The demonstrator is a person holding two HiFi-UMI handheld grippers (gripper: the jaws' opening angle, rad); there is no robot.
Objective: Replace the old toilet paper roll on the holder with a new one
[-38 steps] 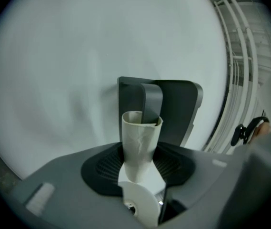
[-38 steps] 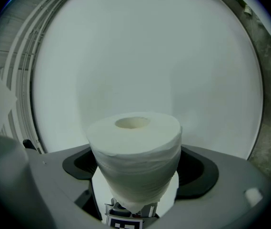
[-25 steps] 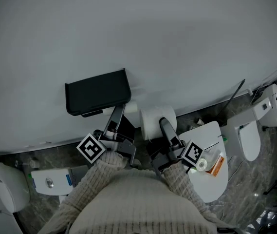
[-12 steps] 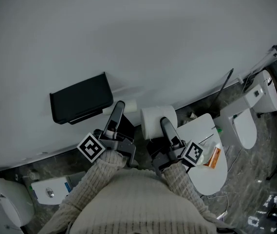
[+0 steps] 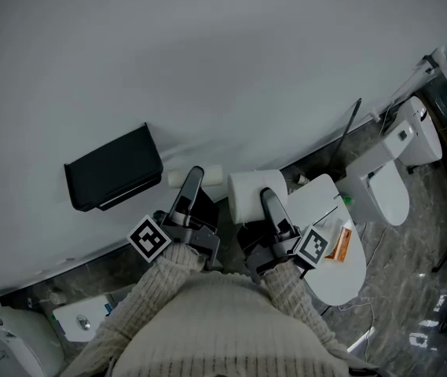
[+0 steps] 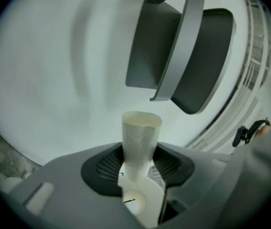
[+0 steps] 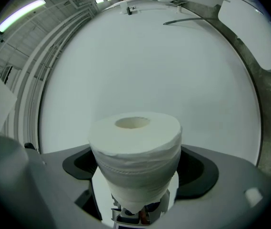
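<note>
The empty cardboard tube (image 6: pixel 140 140) of the old roll stands between the jaws of my left gripper (image 6: pixel 138 170), which is shut on it. In the head view the tube (image 5: pixel 196 176) sits just right of the black holder (image 5: pixel 113 167) on the wall, apart from it. The holder (image 6: pixel 183 51) fills the upper right of the left gripper view, its grey cover (image 6: pixel 180 42) raised. My right gripper (image 7: pixel 136 178) is shut on a full white toilet paper roll (image 7: pixel 135 149). That roll (image 5: pixel 254 195) hangs right of the tube, near the wall.
A white round table (image 5: pixel 349 269) with an orange packet (image 5: pixel 341 244) stands at the right, a white toilet (image 5: pixel 384 191) beyond it. A thin dark rod (image 5: pixel 350 128) leans on the wall. Another white fixture (image 5: pixel 19 340) sits at the lower left on the stone floor.
The left gripper with the tube has come away from the holder, down and to the right of it. The head view has swung right. The right gripper still holds the roll.
</note>
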